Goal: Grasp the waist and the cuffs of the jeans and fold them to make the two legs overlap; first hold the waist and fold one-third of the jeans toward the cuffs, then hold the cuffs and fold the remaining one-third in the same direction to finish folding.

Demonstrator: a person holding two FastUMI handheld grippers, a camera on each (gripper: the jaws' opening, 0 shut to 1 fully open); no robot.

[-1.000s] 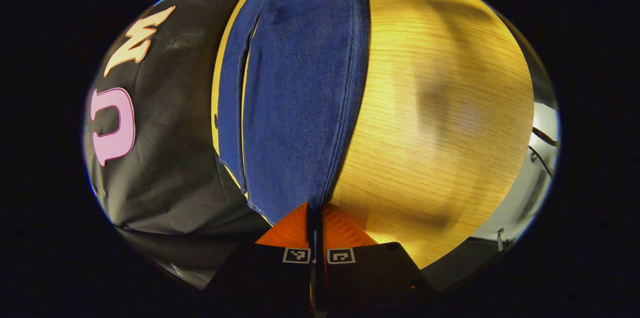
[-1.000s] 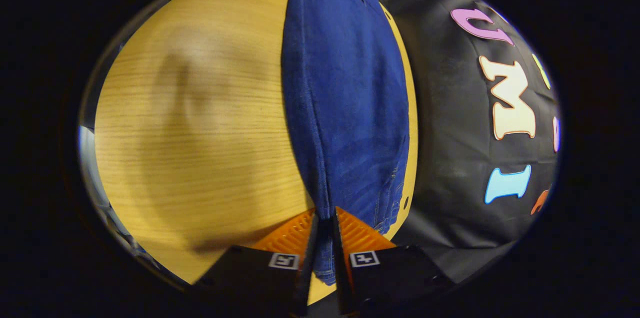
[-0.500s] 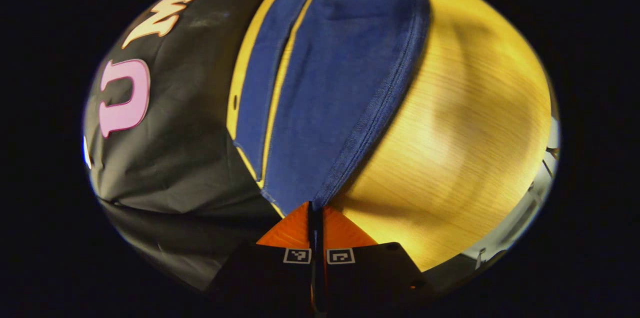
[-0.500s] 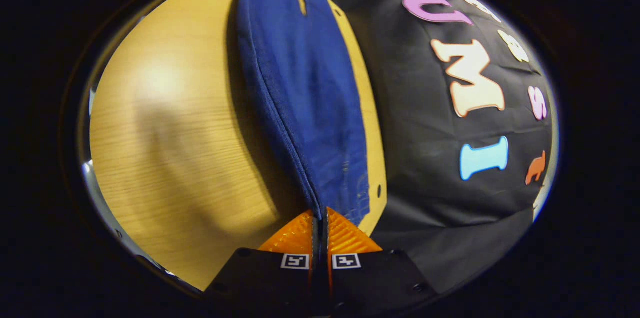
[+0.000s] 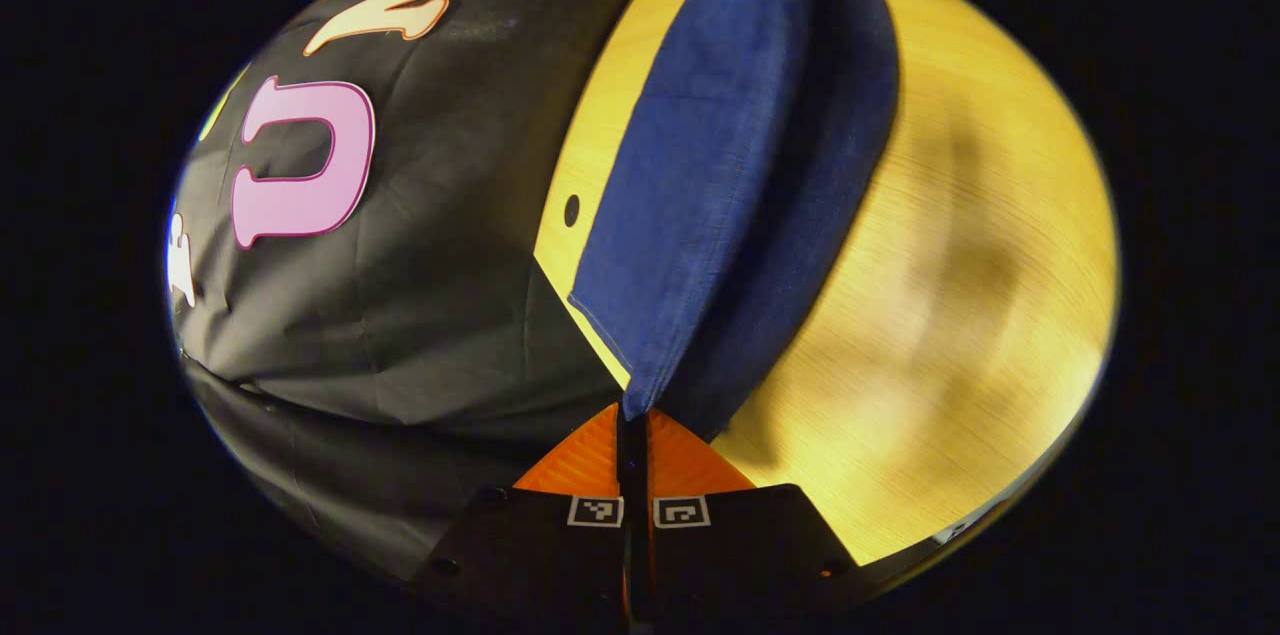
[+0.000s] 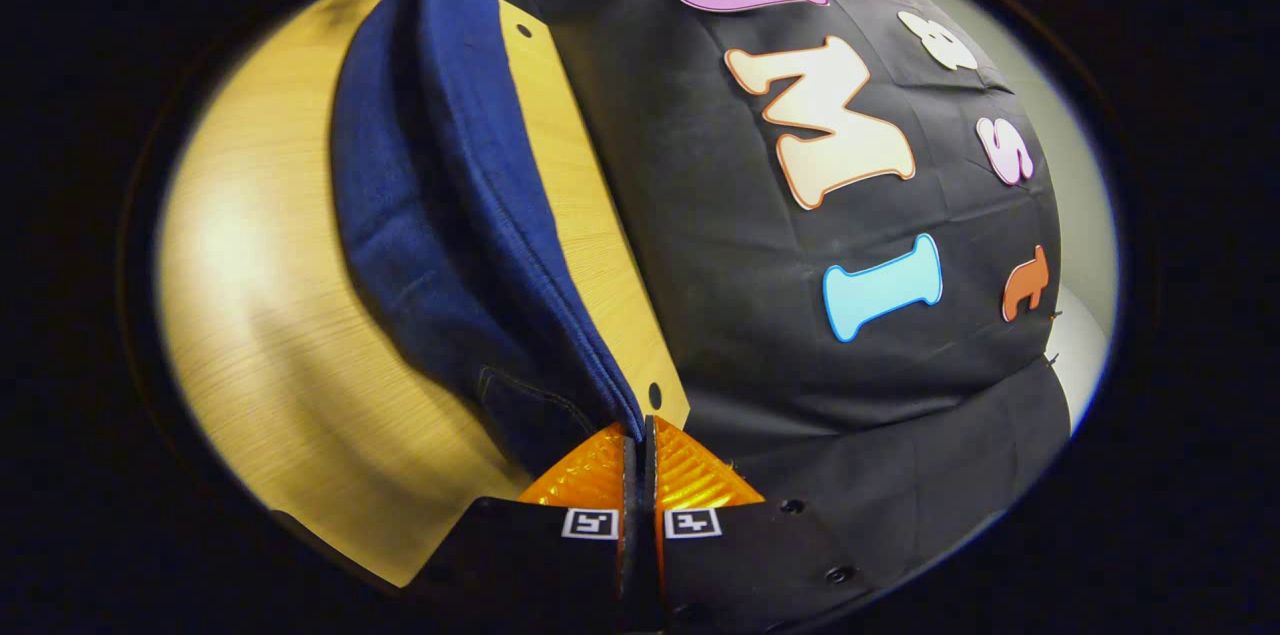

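Observation:
The dark blue jeans hang in a lifted fold over the wooden table, one leg draped toward the other. My left gripper is shut on a corner of the denim at the cuff end, the cloth running straight up from its fingertips. In the right gripper view the jeans rise the same way, a dark pocket patch near the bottom. My right gripper is shut on the denim edge at the waist end, close above the table's far edge.
The black booth cloth hangs just beyond the table's far edge, on the left in the left gripper view. Bare wooden tabletop spreads on the near side of the jeans.
Both grippers have carried the held denim edge over toward the far side of the table. The jeans have gone from a flat strip to a raised fold, and more booth cloth shows.

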